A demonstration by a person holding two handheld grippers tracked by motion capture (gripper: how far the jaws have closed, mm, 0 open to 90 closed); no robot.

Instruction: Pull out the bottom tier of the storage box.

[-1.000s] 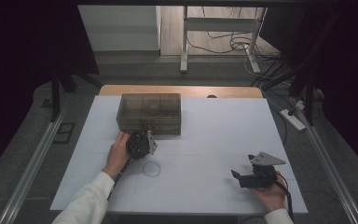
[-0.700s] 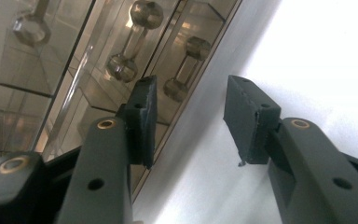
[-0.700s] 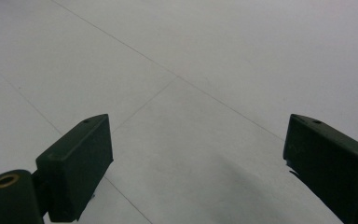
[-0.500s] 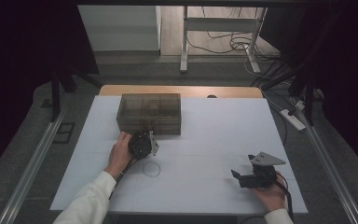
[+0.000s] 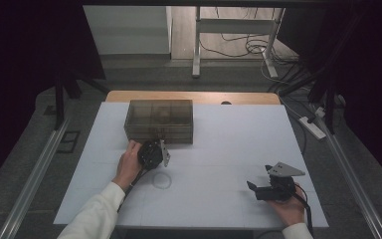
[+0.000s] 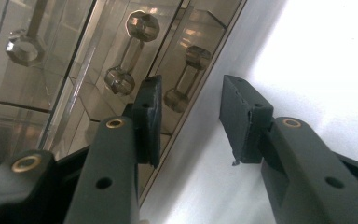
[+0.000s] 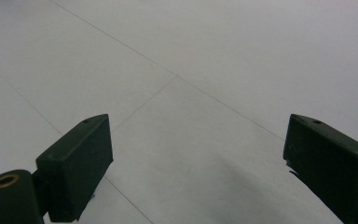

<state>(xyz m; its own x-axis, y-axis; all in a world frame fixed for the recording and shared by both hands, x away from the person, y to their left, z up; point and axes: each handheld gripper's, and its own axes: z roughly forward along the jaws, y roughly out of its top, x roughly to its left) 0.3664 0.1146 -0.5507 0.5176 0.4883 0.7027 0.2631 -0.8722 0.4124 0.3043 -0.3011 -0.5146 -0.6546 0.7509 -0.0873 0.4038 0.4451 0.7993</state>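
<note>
Lab, dark curtains (image 5: 25,59), floor cables (image 5: 238,47)

Right ahead of the left gripper (image 5: 155,148) the smoked box (image 5: 160,119) blocked the way, its front wall just beyond the jaws. To that gripper's right the white mat (image 5: 229,149) lay open. Ahead of the right gripper (image 5: 256,189) was bare mat.

Overhead forward-down; two close gripper-mounted views.

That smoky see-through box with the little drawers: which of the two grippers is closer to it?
The left. The left gripper sits right at the front of the drawer box, jaws apart with nothing between them. The right gripper rests far off, near the table's front right corner.
</note>
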